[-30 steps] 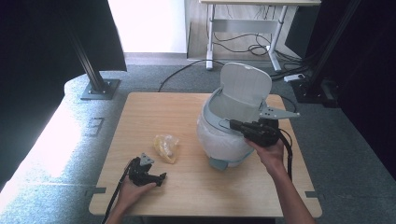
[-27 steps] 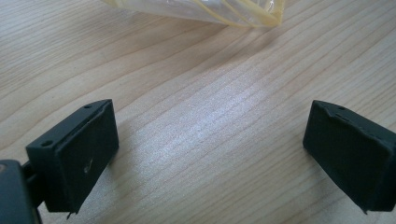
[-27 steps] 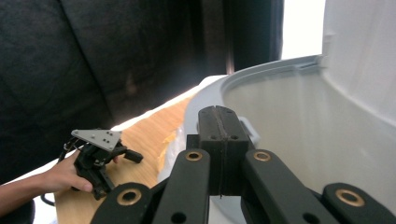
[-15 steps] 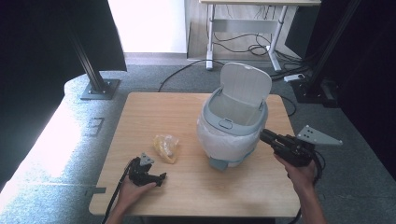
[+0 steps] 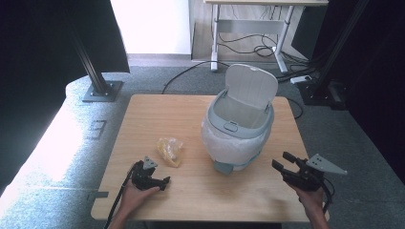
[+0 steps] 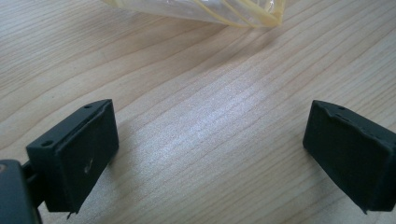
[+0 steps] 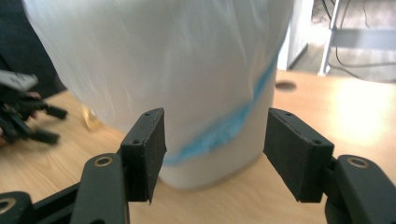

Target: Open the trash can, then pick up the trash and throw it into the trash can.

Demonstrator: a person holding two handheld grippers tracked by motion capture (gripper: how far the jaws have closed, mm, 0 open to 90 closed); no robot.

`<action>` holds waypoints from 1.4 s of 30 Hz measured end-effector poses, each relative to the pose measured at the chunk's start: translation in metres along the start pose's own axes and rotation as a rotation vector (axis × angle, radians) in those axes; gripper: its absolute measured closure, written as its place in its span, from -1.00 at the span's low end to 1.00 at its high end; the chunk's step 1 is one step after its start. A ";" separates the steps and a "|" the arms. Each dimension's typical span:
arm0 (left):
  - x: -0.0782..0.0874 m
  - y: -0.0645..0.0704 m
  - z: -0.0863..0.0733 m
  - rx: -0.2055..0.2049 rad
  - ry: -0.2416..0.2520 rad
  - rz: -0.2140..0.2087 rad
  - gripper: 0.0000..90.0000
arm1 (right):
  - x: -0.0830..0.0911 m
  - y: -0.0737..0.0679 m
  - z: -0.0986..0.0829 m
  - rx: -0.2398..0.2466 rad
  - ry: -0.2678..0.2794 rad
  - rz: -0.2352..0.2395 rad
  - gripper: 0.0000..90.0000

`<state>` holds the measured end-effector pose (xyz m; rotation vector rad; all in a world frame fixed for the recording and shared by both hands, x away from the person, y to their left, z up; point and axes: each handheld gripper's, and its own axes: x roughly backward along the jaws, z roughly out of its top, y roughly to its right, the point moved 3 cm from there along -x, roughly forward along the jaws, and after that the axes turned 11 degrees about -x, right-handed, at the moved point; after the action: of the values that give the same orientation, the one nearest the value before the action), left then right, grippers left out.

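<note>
Since a second ago the right gripper (image 5: 282, 167) has pulled back from the bin's (image 5: 237, 138) rim to the lower right of the high view, near the table's (image 5: 157, 114) front edge, jaws spread wide and holding nothing. One bin stands right of centre, its single lid (image 5: 251, 87) tipped up and open, a white liner draped over its sides. In the right gripper view the bin (image 7: 187, 70) looms close ahead, somewhat blurred, with what looks like a blue band low on the liner. One crumpled yellow bag (image 5: 170, 151) lies just left of the bin, apart from it. The left gripper (image 5: 162, 182) rests at the lower left where it was, just below the bag; its jaws are wide apart over bare wood, the bag's edge (image 6: 201, 10) at the top of its own view.
</note>
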<state>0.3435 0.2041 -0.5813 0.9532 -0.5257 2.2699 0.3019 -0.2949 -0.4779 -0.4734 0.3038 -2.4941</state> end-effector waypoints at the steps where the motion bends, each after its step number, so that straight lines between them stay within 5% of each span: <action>1: 0.000 0.000 0.000 0.000 0.000 0.000 -0.94 | 0.000 0.000 0.000 0.000 0.000 0.000 -0.15; 9: 0.001 0.001 0.000 -0.002 0.004 -0.001 -0.91 | -0.014 0.013 -0.041 -0.035 -0.109 -0.033 -0.15; 24: 0.006 0.001 -0.001 0.005 0.029 0.029 -0.75 | -0.014 0.022 -0.052 -0.039 -0.139 -0.055 -0.15; 42: 0.023 -0.005 0.018 0.033 0.101 0.022 -0.73 | -0.017 0.022 -0.057 -0.016 -0.171 -0.080 -0.15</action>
<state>0.3428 0.2069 -0.5519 0.8469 -0.4587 2.3391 0.3033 -0.2970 -0.5409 -0.7131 0.2418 -2.5095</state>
